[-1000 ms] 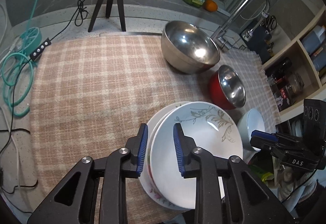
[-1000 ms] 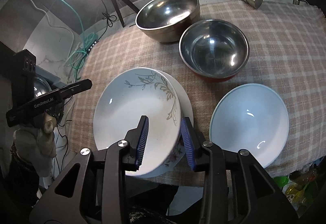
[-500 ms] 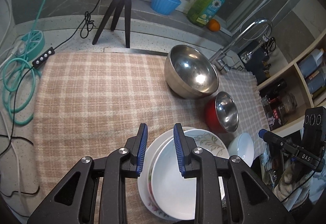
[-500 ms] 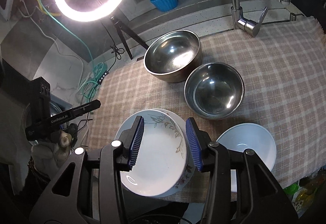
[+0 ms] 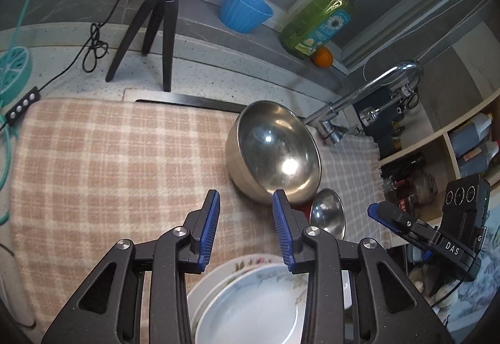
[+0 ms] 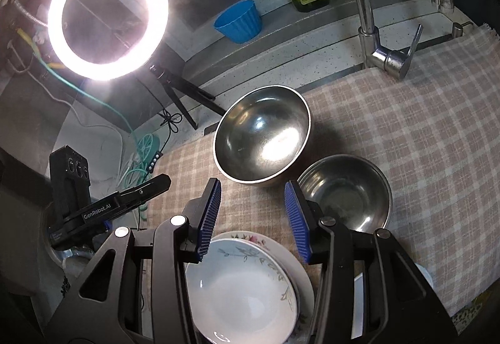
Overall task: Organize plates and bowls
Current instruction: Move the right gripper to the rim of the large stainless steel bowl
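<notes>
Plaid cloth (image 6: 422,131) covers your counter. Labels read "DAS" and "GenRobot.AI". Your left gripper (image 5: 245,231) is opening, empty; right gripper (image 6: 254,219) is apart, empty, above stacked plates (image 6: 250,284).

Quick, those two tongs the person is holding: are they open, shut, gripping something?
Left tongs: opening, nothing between the pads, above the stacked plates.
Right tongs: open, holding nothing.
</notes>
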### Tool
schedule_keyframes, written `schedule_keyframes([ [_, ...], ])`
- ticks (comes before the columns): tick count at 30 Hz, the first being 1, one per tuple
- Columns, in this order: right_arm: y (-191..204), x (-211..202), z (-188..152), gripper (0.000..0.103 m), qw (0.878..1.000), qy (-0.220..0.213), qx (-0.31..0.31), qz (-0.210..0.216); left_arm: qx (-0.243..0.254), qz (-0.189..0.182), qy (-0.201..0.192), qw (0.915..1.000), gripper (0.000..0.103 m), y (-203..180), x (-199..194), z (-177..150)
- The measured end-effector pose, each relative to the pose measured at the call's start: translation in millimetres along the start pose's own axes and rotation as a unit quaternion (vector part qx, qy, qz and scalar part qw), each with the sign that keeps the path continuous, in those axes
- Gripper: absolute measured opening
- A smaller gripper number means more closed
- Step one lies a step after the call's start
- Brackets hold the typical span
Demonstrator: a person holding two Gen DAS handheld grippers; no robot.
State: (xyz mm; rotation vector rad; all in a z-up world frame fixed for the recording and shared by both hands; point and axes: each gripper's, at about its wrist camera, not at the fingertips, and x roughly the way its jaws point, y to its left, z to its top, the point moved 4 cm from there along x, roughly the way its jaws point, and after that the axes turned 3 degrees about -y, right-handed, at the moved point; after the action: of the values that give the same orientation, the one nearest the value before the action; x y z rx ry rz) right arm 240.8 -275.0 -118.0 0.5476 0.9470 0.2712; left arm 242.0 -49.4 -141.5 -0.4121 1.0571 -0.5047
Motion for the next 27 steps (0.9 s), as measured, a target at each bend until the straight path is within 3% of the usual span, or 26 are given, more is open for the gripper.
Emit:
schedule_keyframes([
  [12, -40, 52, 39, 0.044, 0.998, 0.021, 0.051, -0.039, -0.023, 0.012, 0.017, 0.9995, 0.033, 11, 43, 29],
  [21, -47, 72, 46, 0.044, 0.997, 0.029, 0.042, -0.066, -0.024, 0.010, 0.031, 0.9992, 0.033, 8, 66, 37],
  [27, -54, 80, 47, 0.038, 0.996, 0.037, 0.042, -0.076, -0.020, 0.017, 0.041, 0.9988, 0.033, 8, 77, 37],
])
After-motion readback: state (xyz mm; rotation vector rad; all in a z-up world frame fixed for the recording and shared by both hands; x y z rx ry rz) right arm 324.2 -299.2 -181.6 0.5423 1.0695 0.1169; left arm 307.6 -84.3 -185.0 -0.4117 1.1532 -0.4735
